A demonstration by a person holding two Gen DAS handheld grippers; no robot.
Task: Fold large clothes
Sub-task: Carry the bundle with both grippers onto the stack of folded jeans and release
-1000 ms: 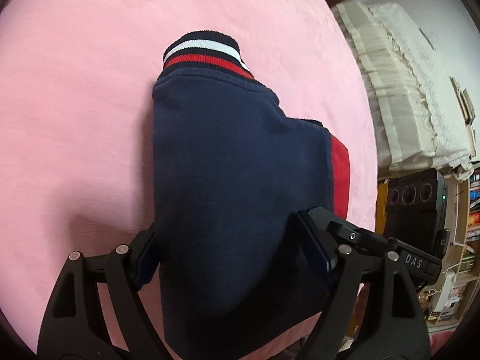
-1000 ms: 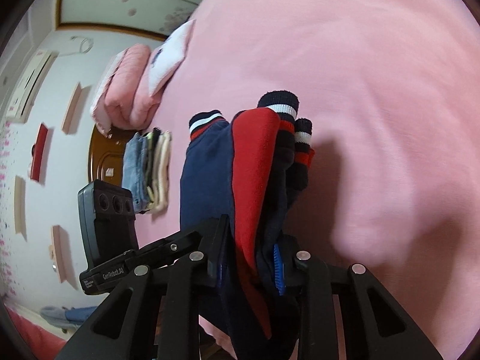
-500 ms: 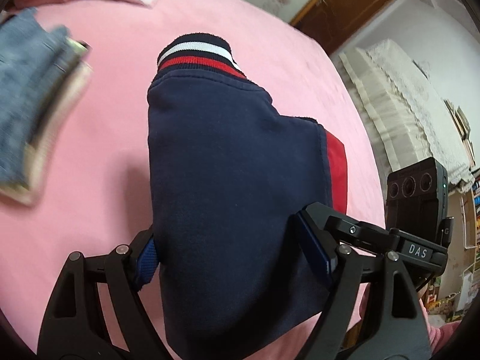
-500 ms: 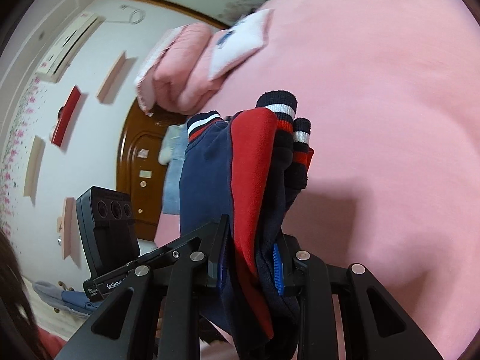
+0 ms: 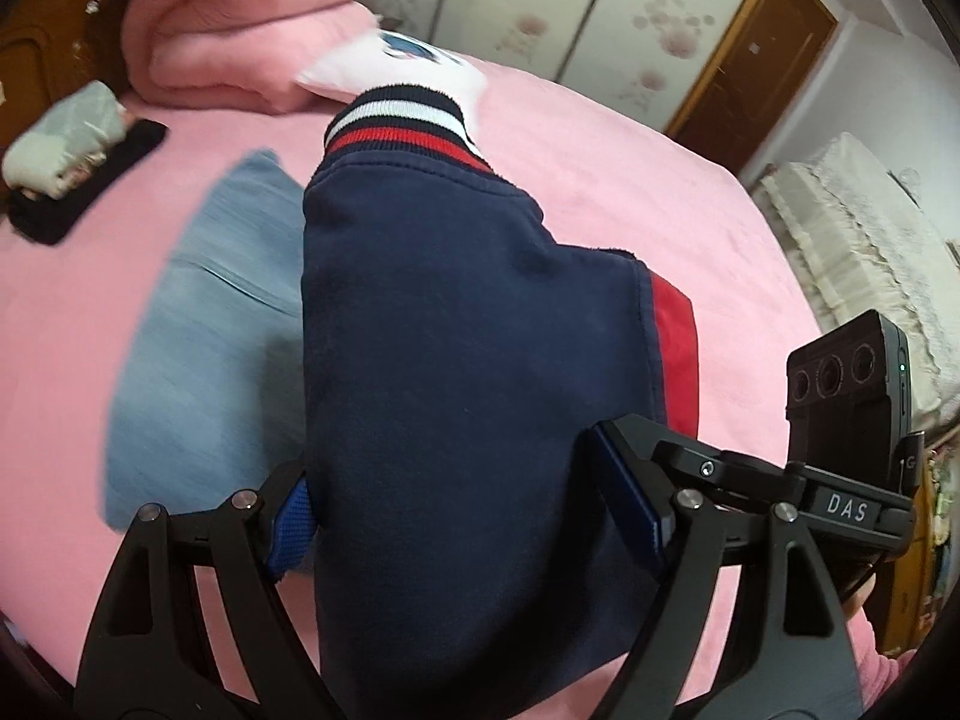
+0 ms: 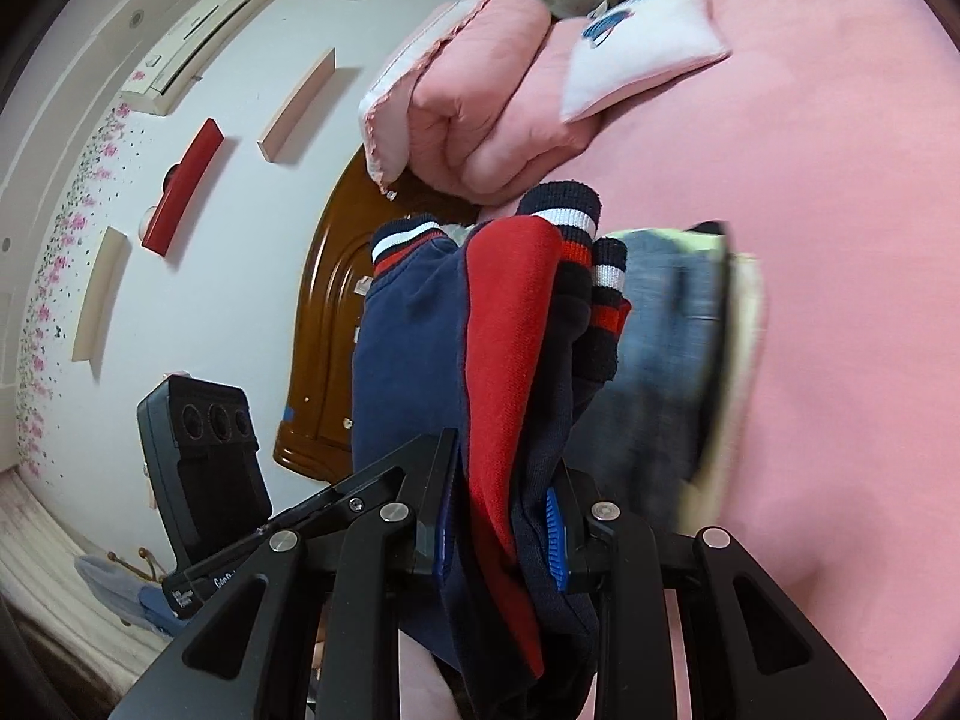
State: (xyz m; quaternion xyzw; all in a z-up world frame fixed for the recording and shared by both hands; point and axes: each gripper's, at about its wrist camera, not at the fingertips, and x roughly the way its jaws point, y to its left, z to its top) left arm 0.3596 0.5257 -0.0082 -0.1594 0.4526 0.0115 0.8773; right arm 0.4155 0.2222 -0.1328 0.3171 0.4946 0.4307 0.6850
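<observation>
A folded navy jacket point(image 5: 456, 330) with a red panel and striped navy, white and red ribbing hangs above the pink bed point(image 5: 630, 180). My left gripper point(image 5: 462, 510) spans the wide bundle, a blue pad pressed against each side. In the right wrist view the same jacket point(image 6: 504, 330) shows edge-on, its layers pinched between the pads of my right gripper point(image 6: 501, 522). Under and beyond the jacket lies a folded blue denim garment point(image 5: 204, 348), blurred in the right wrist view point(image 6: 666, 330).
A rolled pink duvet point(image 5: 240, 30) and a white pillow point(image 5: 390, 60) lie at the head of the bed. A grey bundle point(image 5: 66, 144) on a dark cloth sits far left. A wooden headboard point(image 6: 336, 330) and a wall with shelves stand behind.
Both grippers have carried the jacket up and across the bed towards its head. The folded denim, the duvet and the pillow have come into view. Neither grip has changed.
</observation>
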